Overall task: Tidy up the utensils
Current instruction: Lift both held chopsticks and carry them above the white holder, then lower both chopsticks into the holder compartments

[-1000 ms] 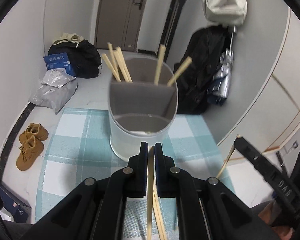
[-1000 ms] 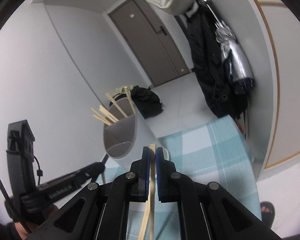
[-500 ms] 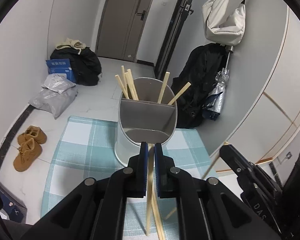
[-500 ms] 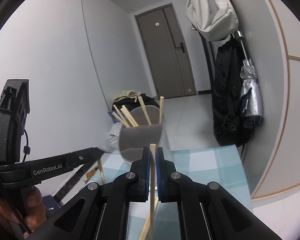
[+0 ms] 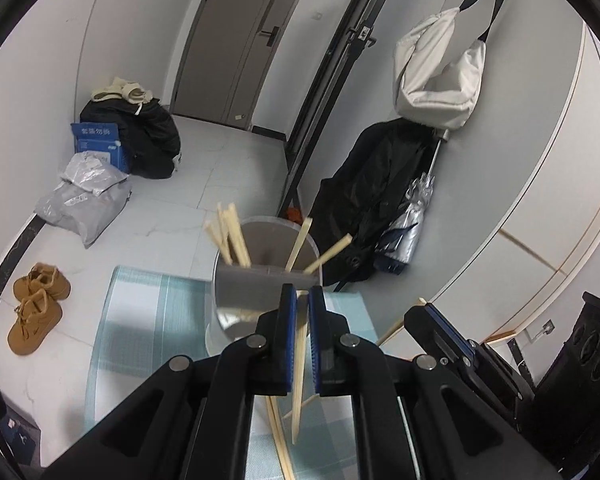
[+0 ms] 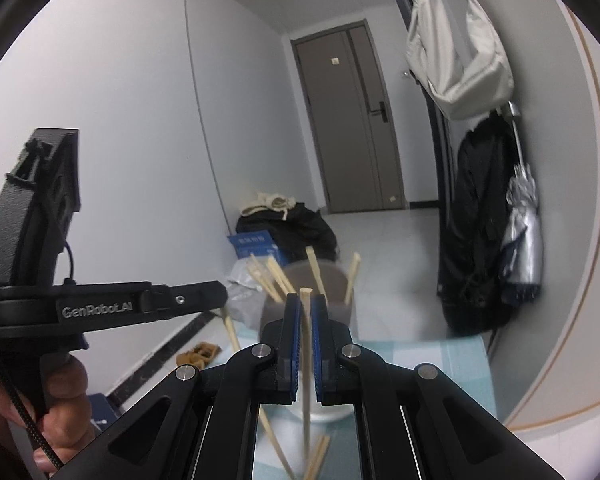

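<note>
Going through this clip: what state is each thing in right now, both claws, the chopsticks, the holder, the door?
Left claw: shut on a chopstick.
Right claw: shut on a chopstick.
Utensil holder: upright on the checked cloth, chopsticks leaning in its far compartments.
Loose chopsticks: lying on the cloth.
Door: closed.
Umbrella: folded, hanging.

Left tool [image 5: 299, 300] and right tool [image 6: 306, 304] clamped (seemingly tilted down).
</note>
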The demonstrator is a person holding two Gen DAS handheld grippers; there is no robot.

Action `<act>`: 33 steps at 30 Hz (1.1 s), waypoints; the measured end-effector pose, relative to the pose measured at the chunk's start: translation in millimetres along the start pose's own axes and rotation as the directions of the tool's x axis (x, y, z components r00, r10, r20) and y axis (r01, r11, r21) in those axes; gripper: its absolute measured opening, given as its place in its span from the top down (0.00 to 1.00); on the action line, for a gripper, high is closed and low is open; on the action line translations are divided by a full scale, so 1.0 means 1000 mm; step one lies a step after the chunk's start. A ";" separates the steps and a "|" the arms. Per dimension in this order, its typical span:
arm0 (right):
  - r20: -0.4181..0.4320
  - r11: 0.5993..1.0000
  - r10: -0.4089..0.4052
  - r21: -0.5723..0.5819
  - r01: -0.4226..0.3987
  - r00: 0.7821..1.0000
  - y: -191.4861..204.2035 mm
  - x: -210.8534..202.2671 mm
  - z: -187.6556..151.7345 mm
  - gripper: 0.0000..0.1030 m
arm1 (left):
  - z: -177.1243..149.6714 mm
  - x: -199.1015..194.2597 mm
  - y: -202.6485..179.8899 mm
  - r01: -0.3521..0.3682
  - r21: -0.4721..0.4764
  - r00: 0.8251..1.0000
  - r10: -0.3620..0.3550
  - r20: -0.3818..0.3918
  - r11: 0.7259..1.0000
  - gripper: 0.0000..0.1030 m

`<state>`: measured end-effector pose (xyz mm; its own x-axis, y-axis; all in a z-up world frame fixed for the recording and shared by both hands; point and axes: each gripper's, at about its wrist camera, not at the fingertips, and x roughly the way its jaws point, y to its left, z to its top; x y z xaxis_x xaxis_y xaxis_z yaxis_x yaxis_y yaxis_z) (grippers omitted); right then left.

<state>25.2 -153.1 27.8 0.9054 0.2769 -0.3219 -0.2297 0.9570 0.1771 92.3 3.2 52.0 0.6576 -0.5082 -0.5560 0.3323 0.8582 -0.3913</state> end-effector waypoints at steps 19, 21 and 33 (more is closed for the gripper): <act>0.088 0.998 0.064 -0.006 -0.064 0.994 -0.011 0.047 0.111 0.96 | 0.094 -0.001 -0.006 0.079 0.000 0.992 -0.078 0.101 0.997 0.97; 0.097 0.998 0.068 -0.002 -0.068 0.993 -0.014 0.051 0.121 0.96 | 0.102 -0.001 -0.002 0.076 -0.009 0.991 -0.075 0.115 0.997 0.97; 0.167 0.998 0.054 0.015 -0.057 0.985 -0.038 0.071 0.156 0.96 | 0.121 0.021 0.021 0.029 -0.045 0.989 -0.022 0.149 0.999 0.97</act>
<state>153.9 -182.9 143.8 0.9384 0.3100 -0.1524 -0.2758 0.9381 0.2095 195.2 19.6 121.0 0.7435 -0.5103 -0.4322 0.3203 0.8391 -0.4396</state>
